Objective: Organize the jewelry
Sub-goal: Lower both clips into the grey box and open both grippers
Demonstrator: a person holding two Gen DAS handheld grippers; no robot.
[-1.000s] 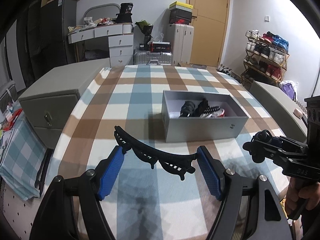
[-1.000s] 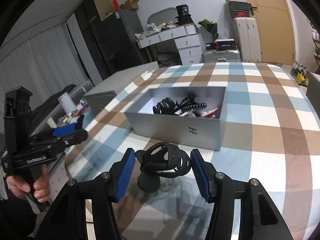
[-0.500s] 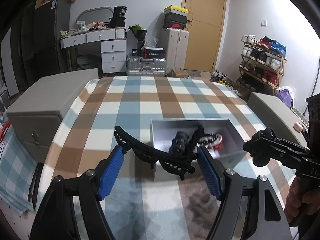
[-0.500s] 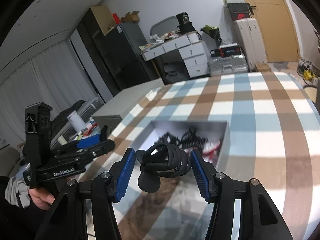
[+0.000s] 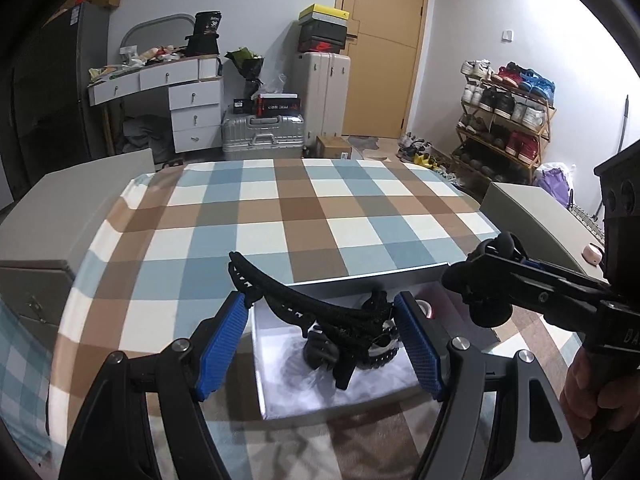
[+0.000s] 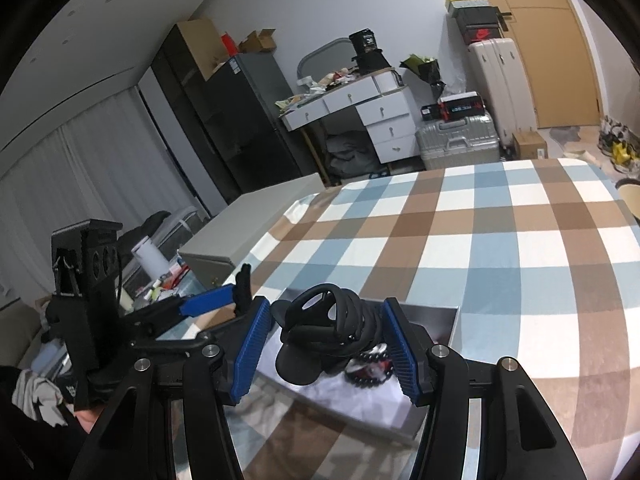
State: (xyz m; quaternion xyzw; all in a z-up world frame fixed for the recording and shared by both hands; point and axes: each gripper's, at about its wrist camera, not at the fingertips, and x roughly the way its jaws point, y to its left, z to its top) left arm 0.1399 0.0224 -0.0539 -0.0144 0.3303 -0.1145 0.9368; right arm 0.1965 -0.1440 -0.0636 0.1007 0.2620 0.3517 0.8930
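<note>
Left gripper [image 5: 320, 344] clamps a long hair clip [image 5: 296, 304]; only the right view shows right gripper [image 6: 326, 344] clamping a claw clip [image 6: 324, 332], box [image 6: 454, 320] below on checked tablecloth [image 6: 500, 248].

"36" on black bag [image 5: 207, 24] atop desk, swoosh on shoebox [image 5: 322, 42]

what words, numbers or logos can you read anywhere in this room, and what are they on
"36": on the black bag atop the white desk.
A red swoosh logo, no words: on the black shoebox above the tall cream suitcase.
White lettering on the black-and-red box atop the silver suitcase: too blurred to read.
Letters on the right gripper handle: cut off, unreadable.
</note>
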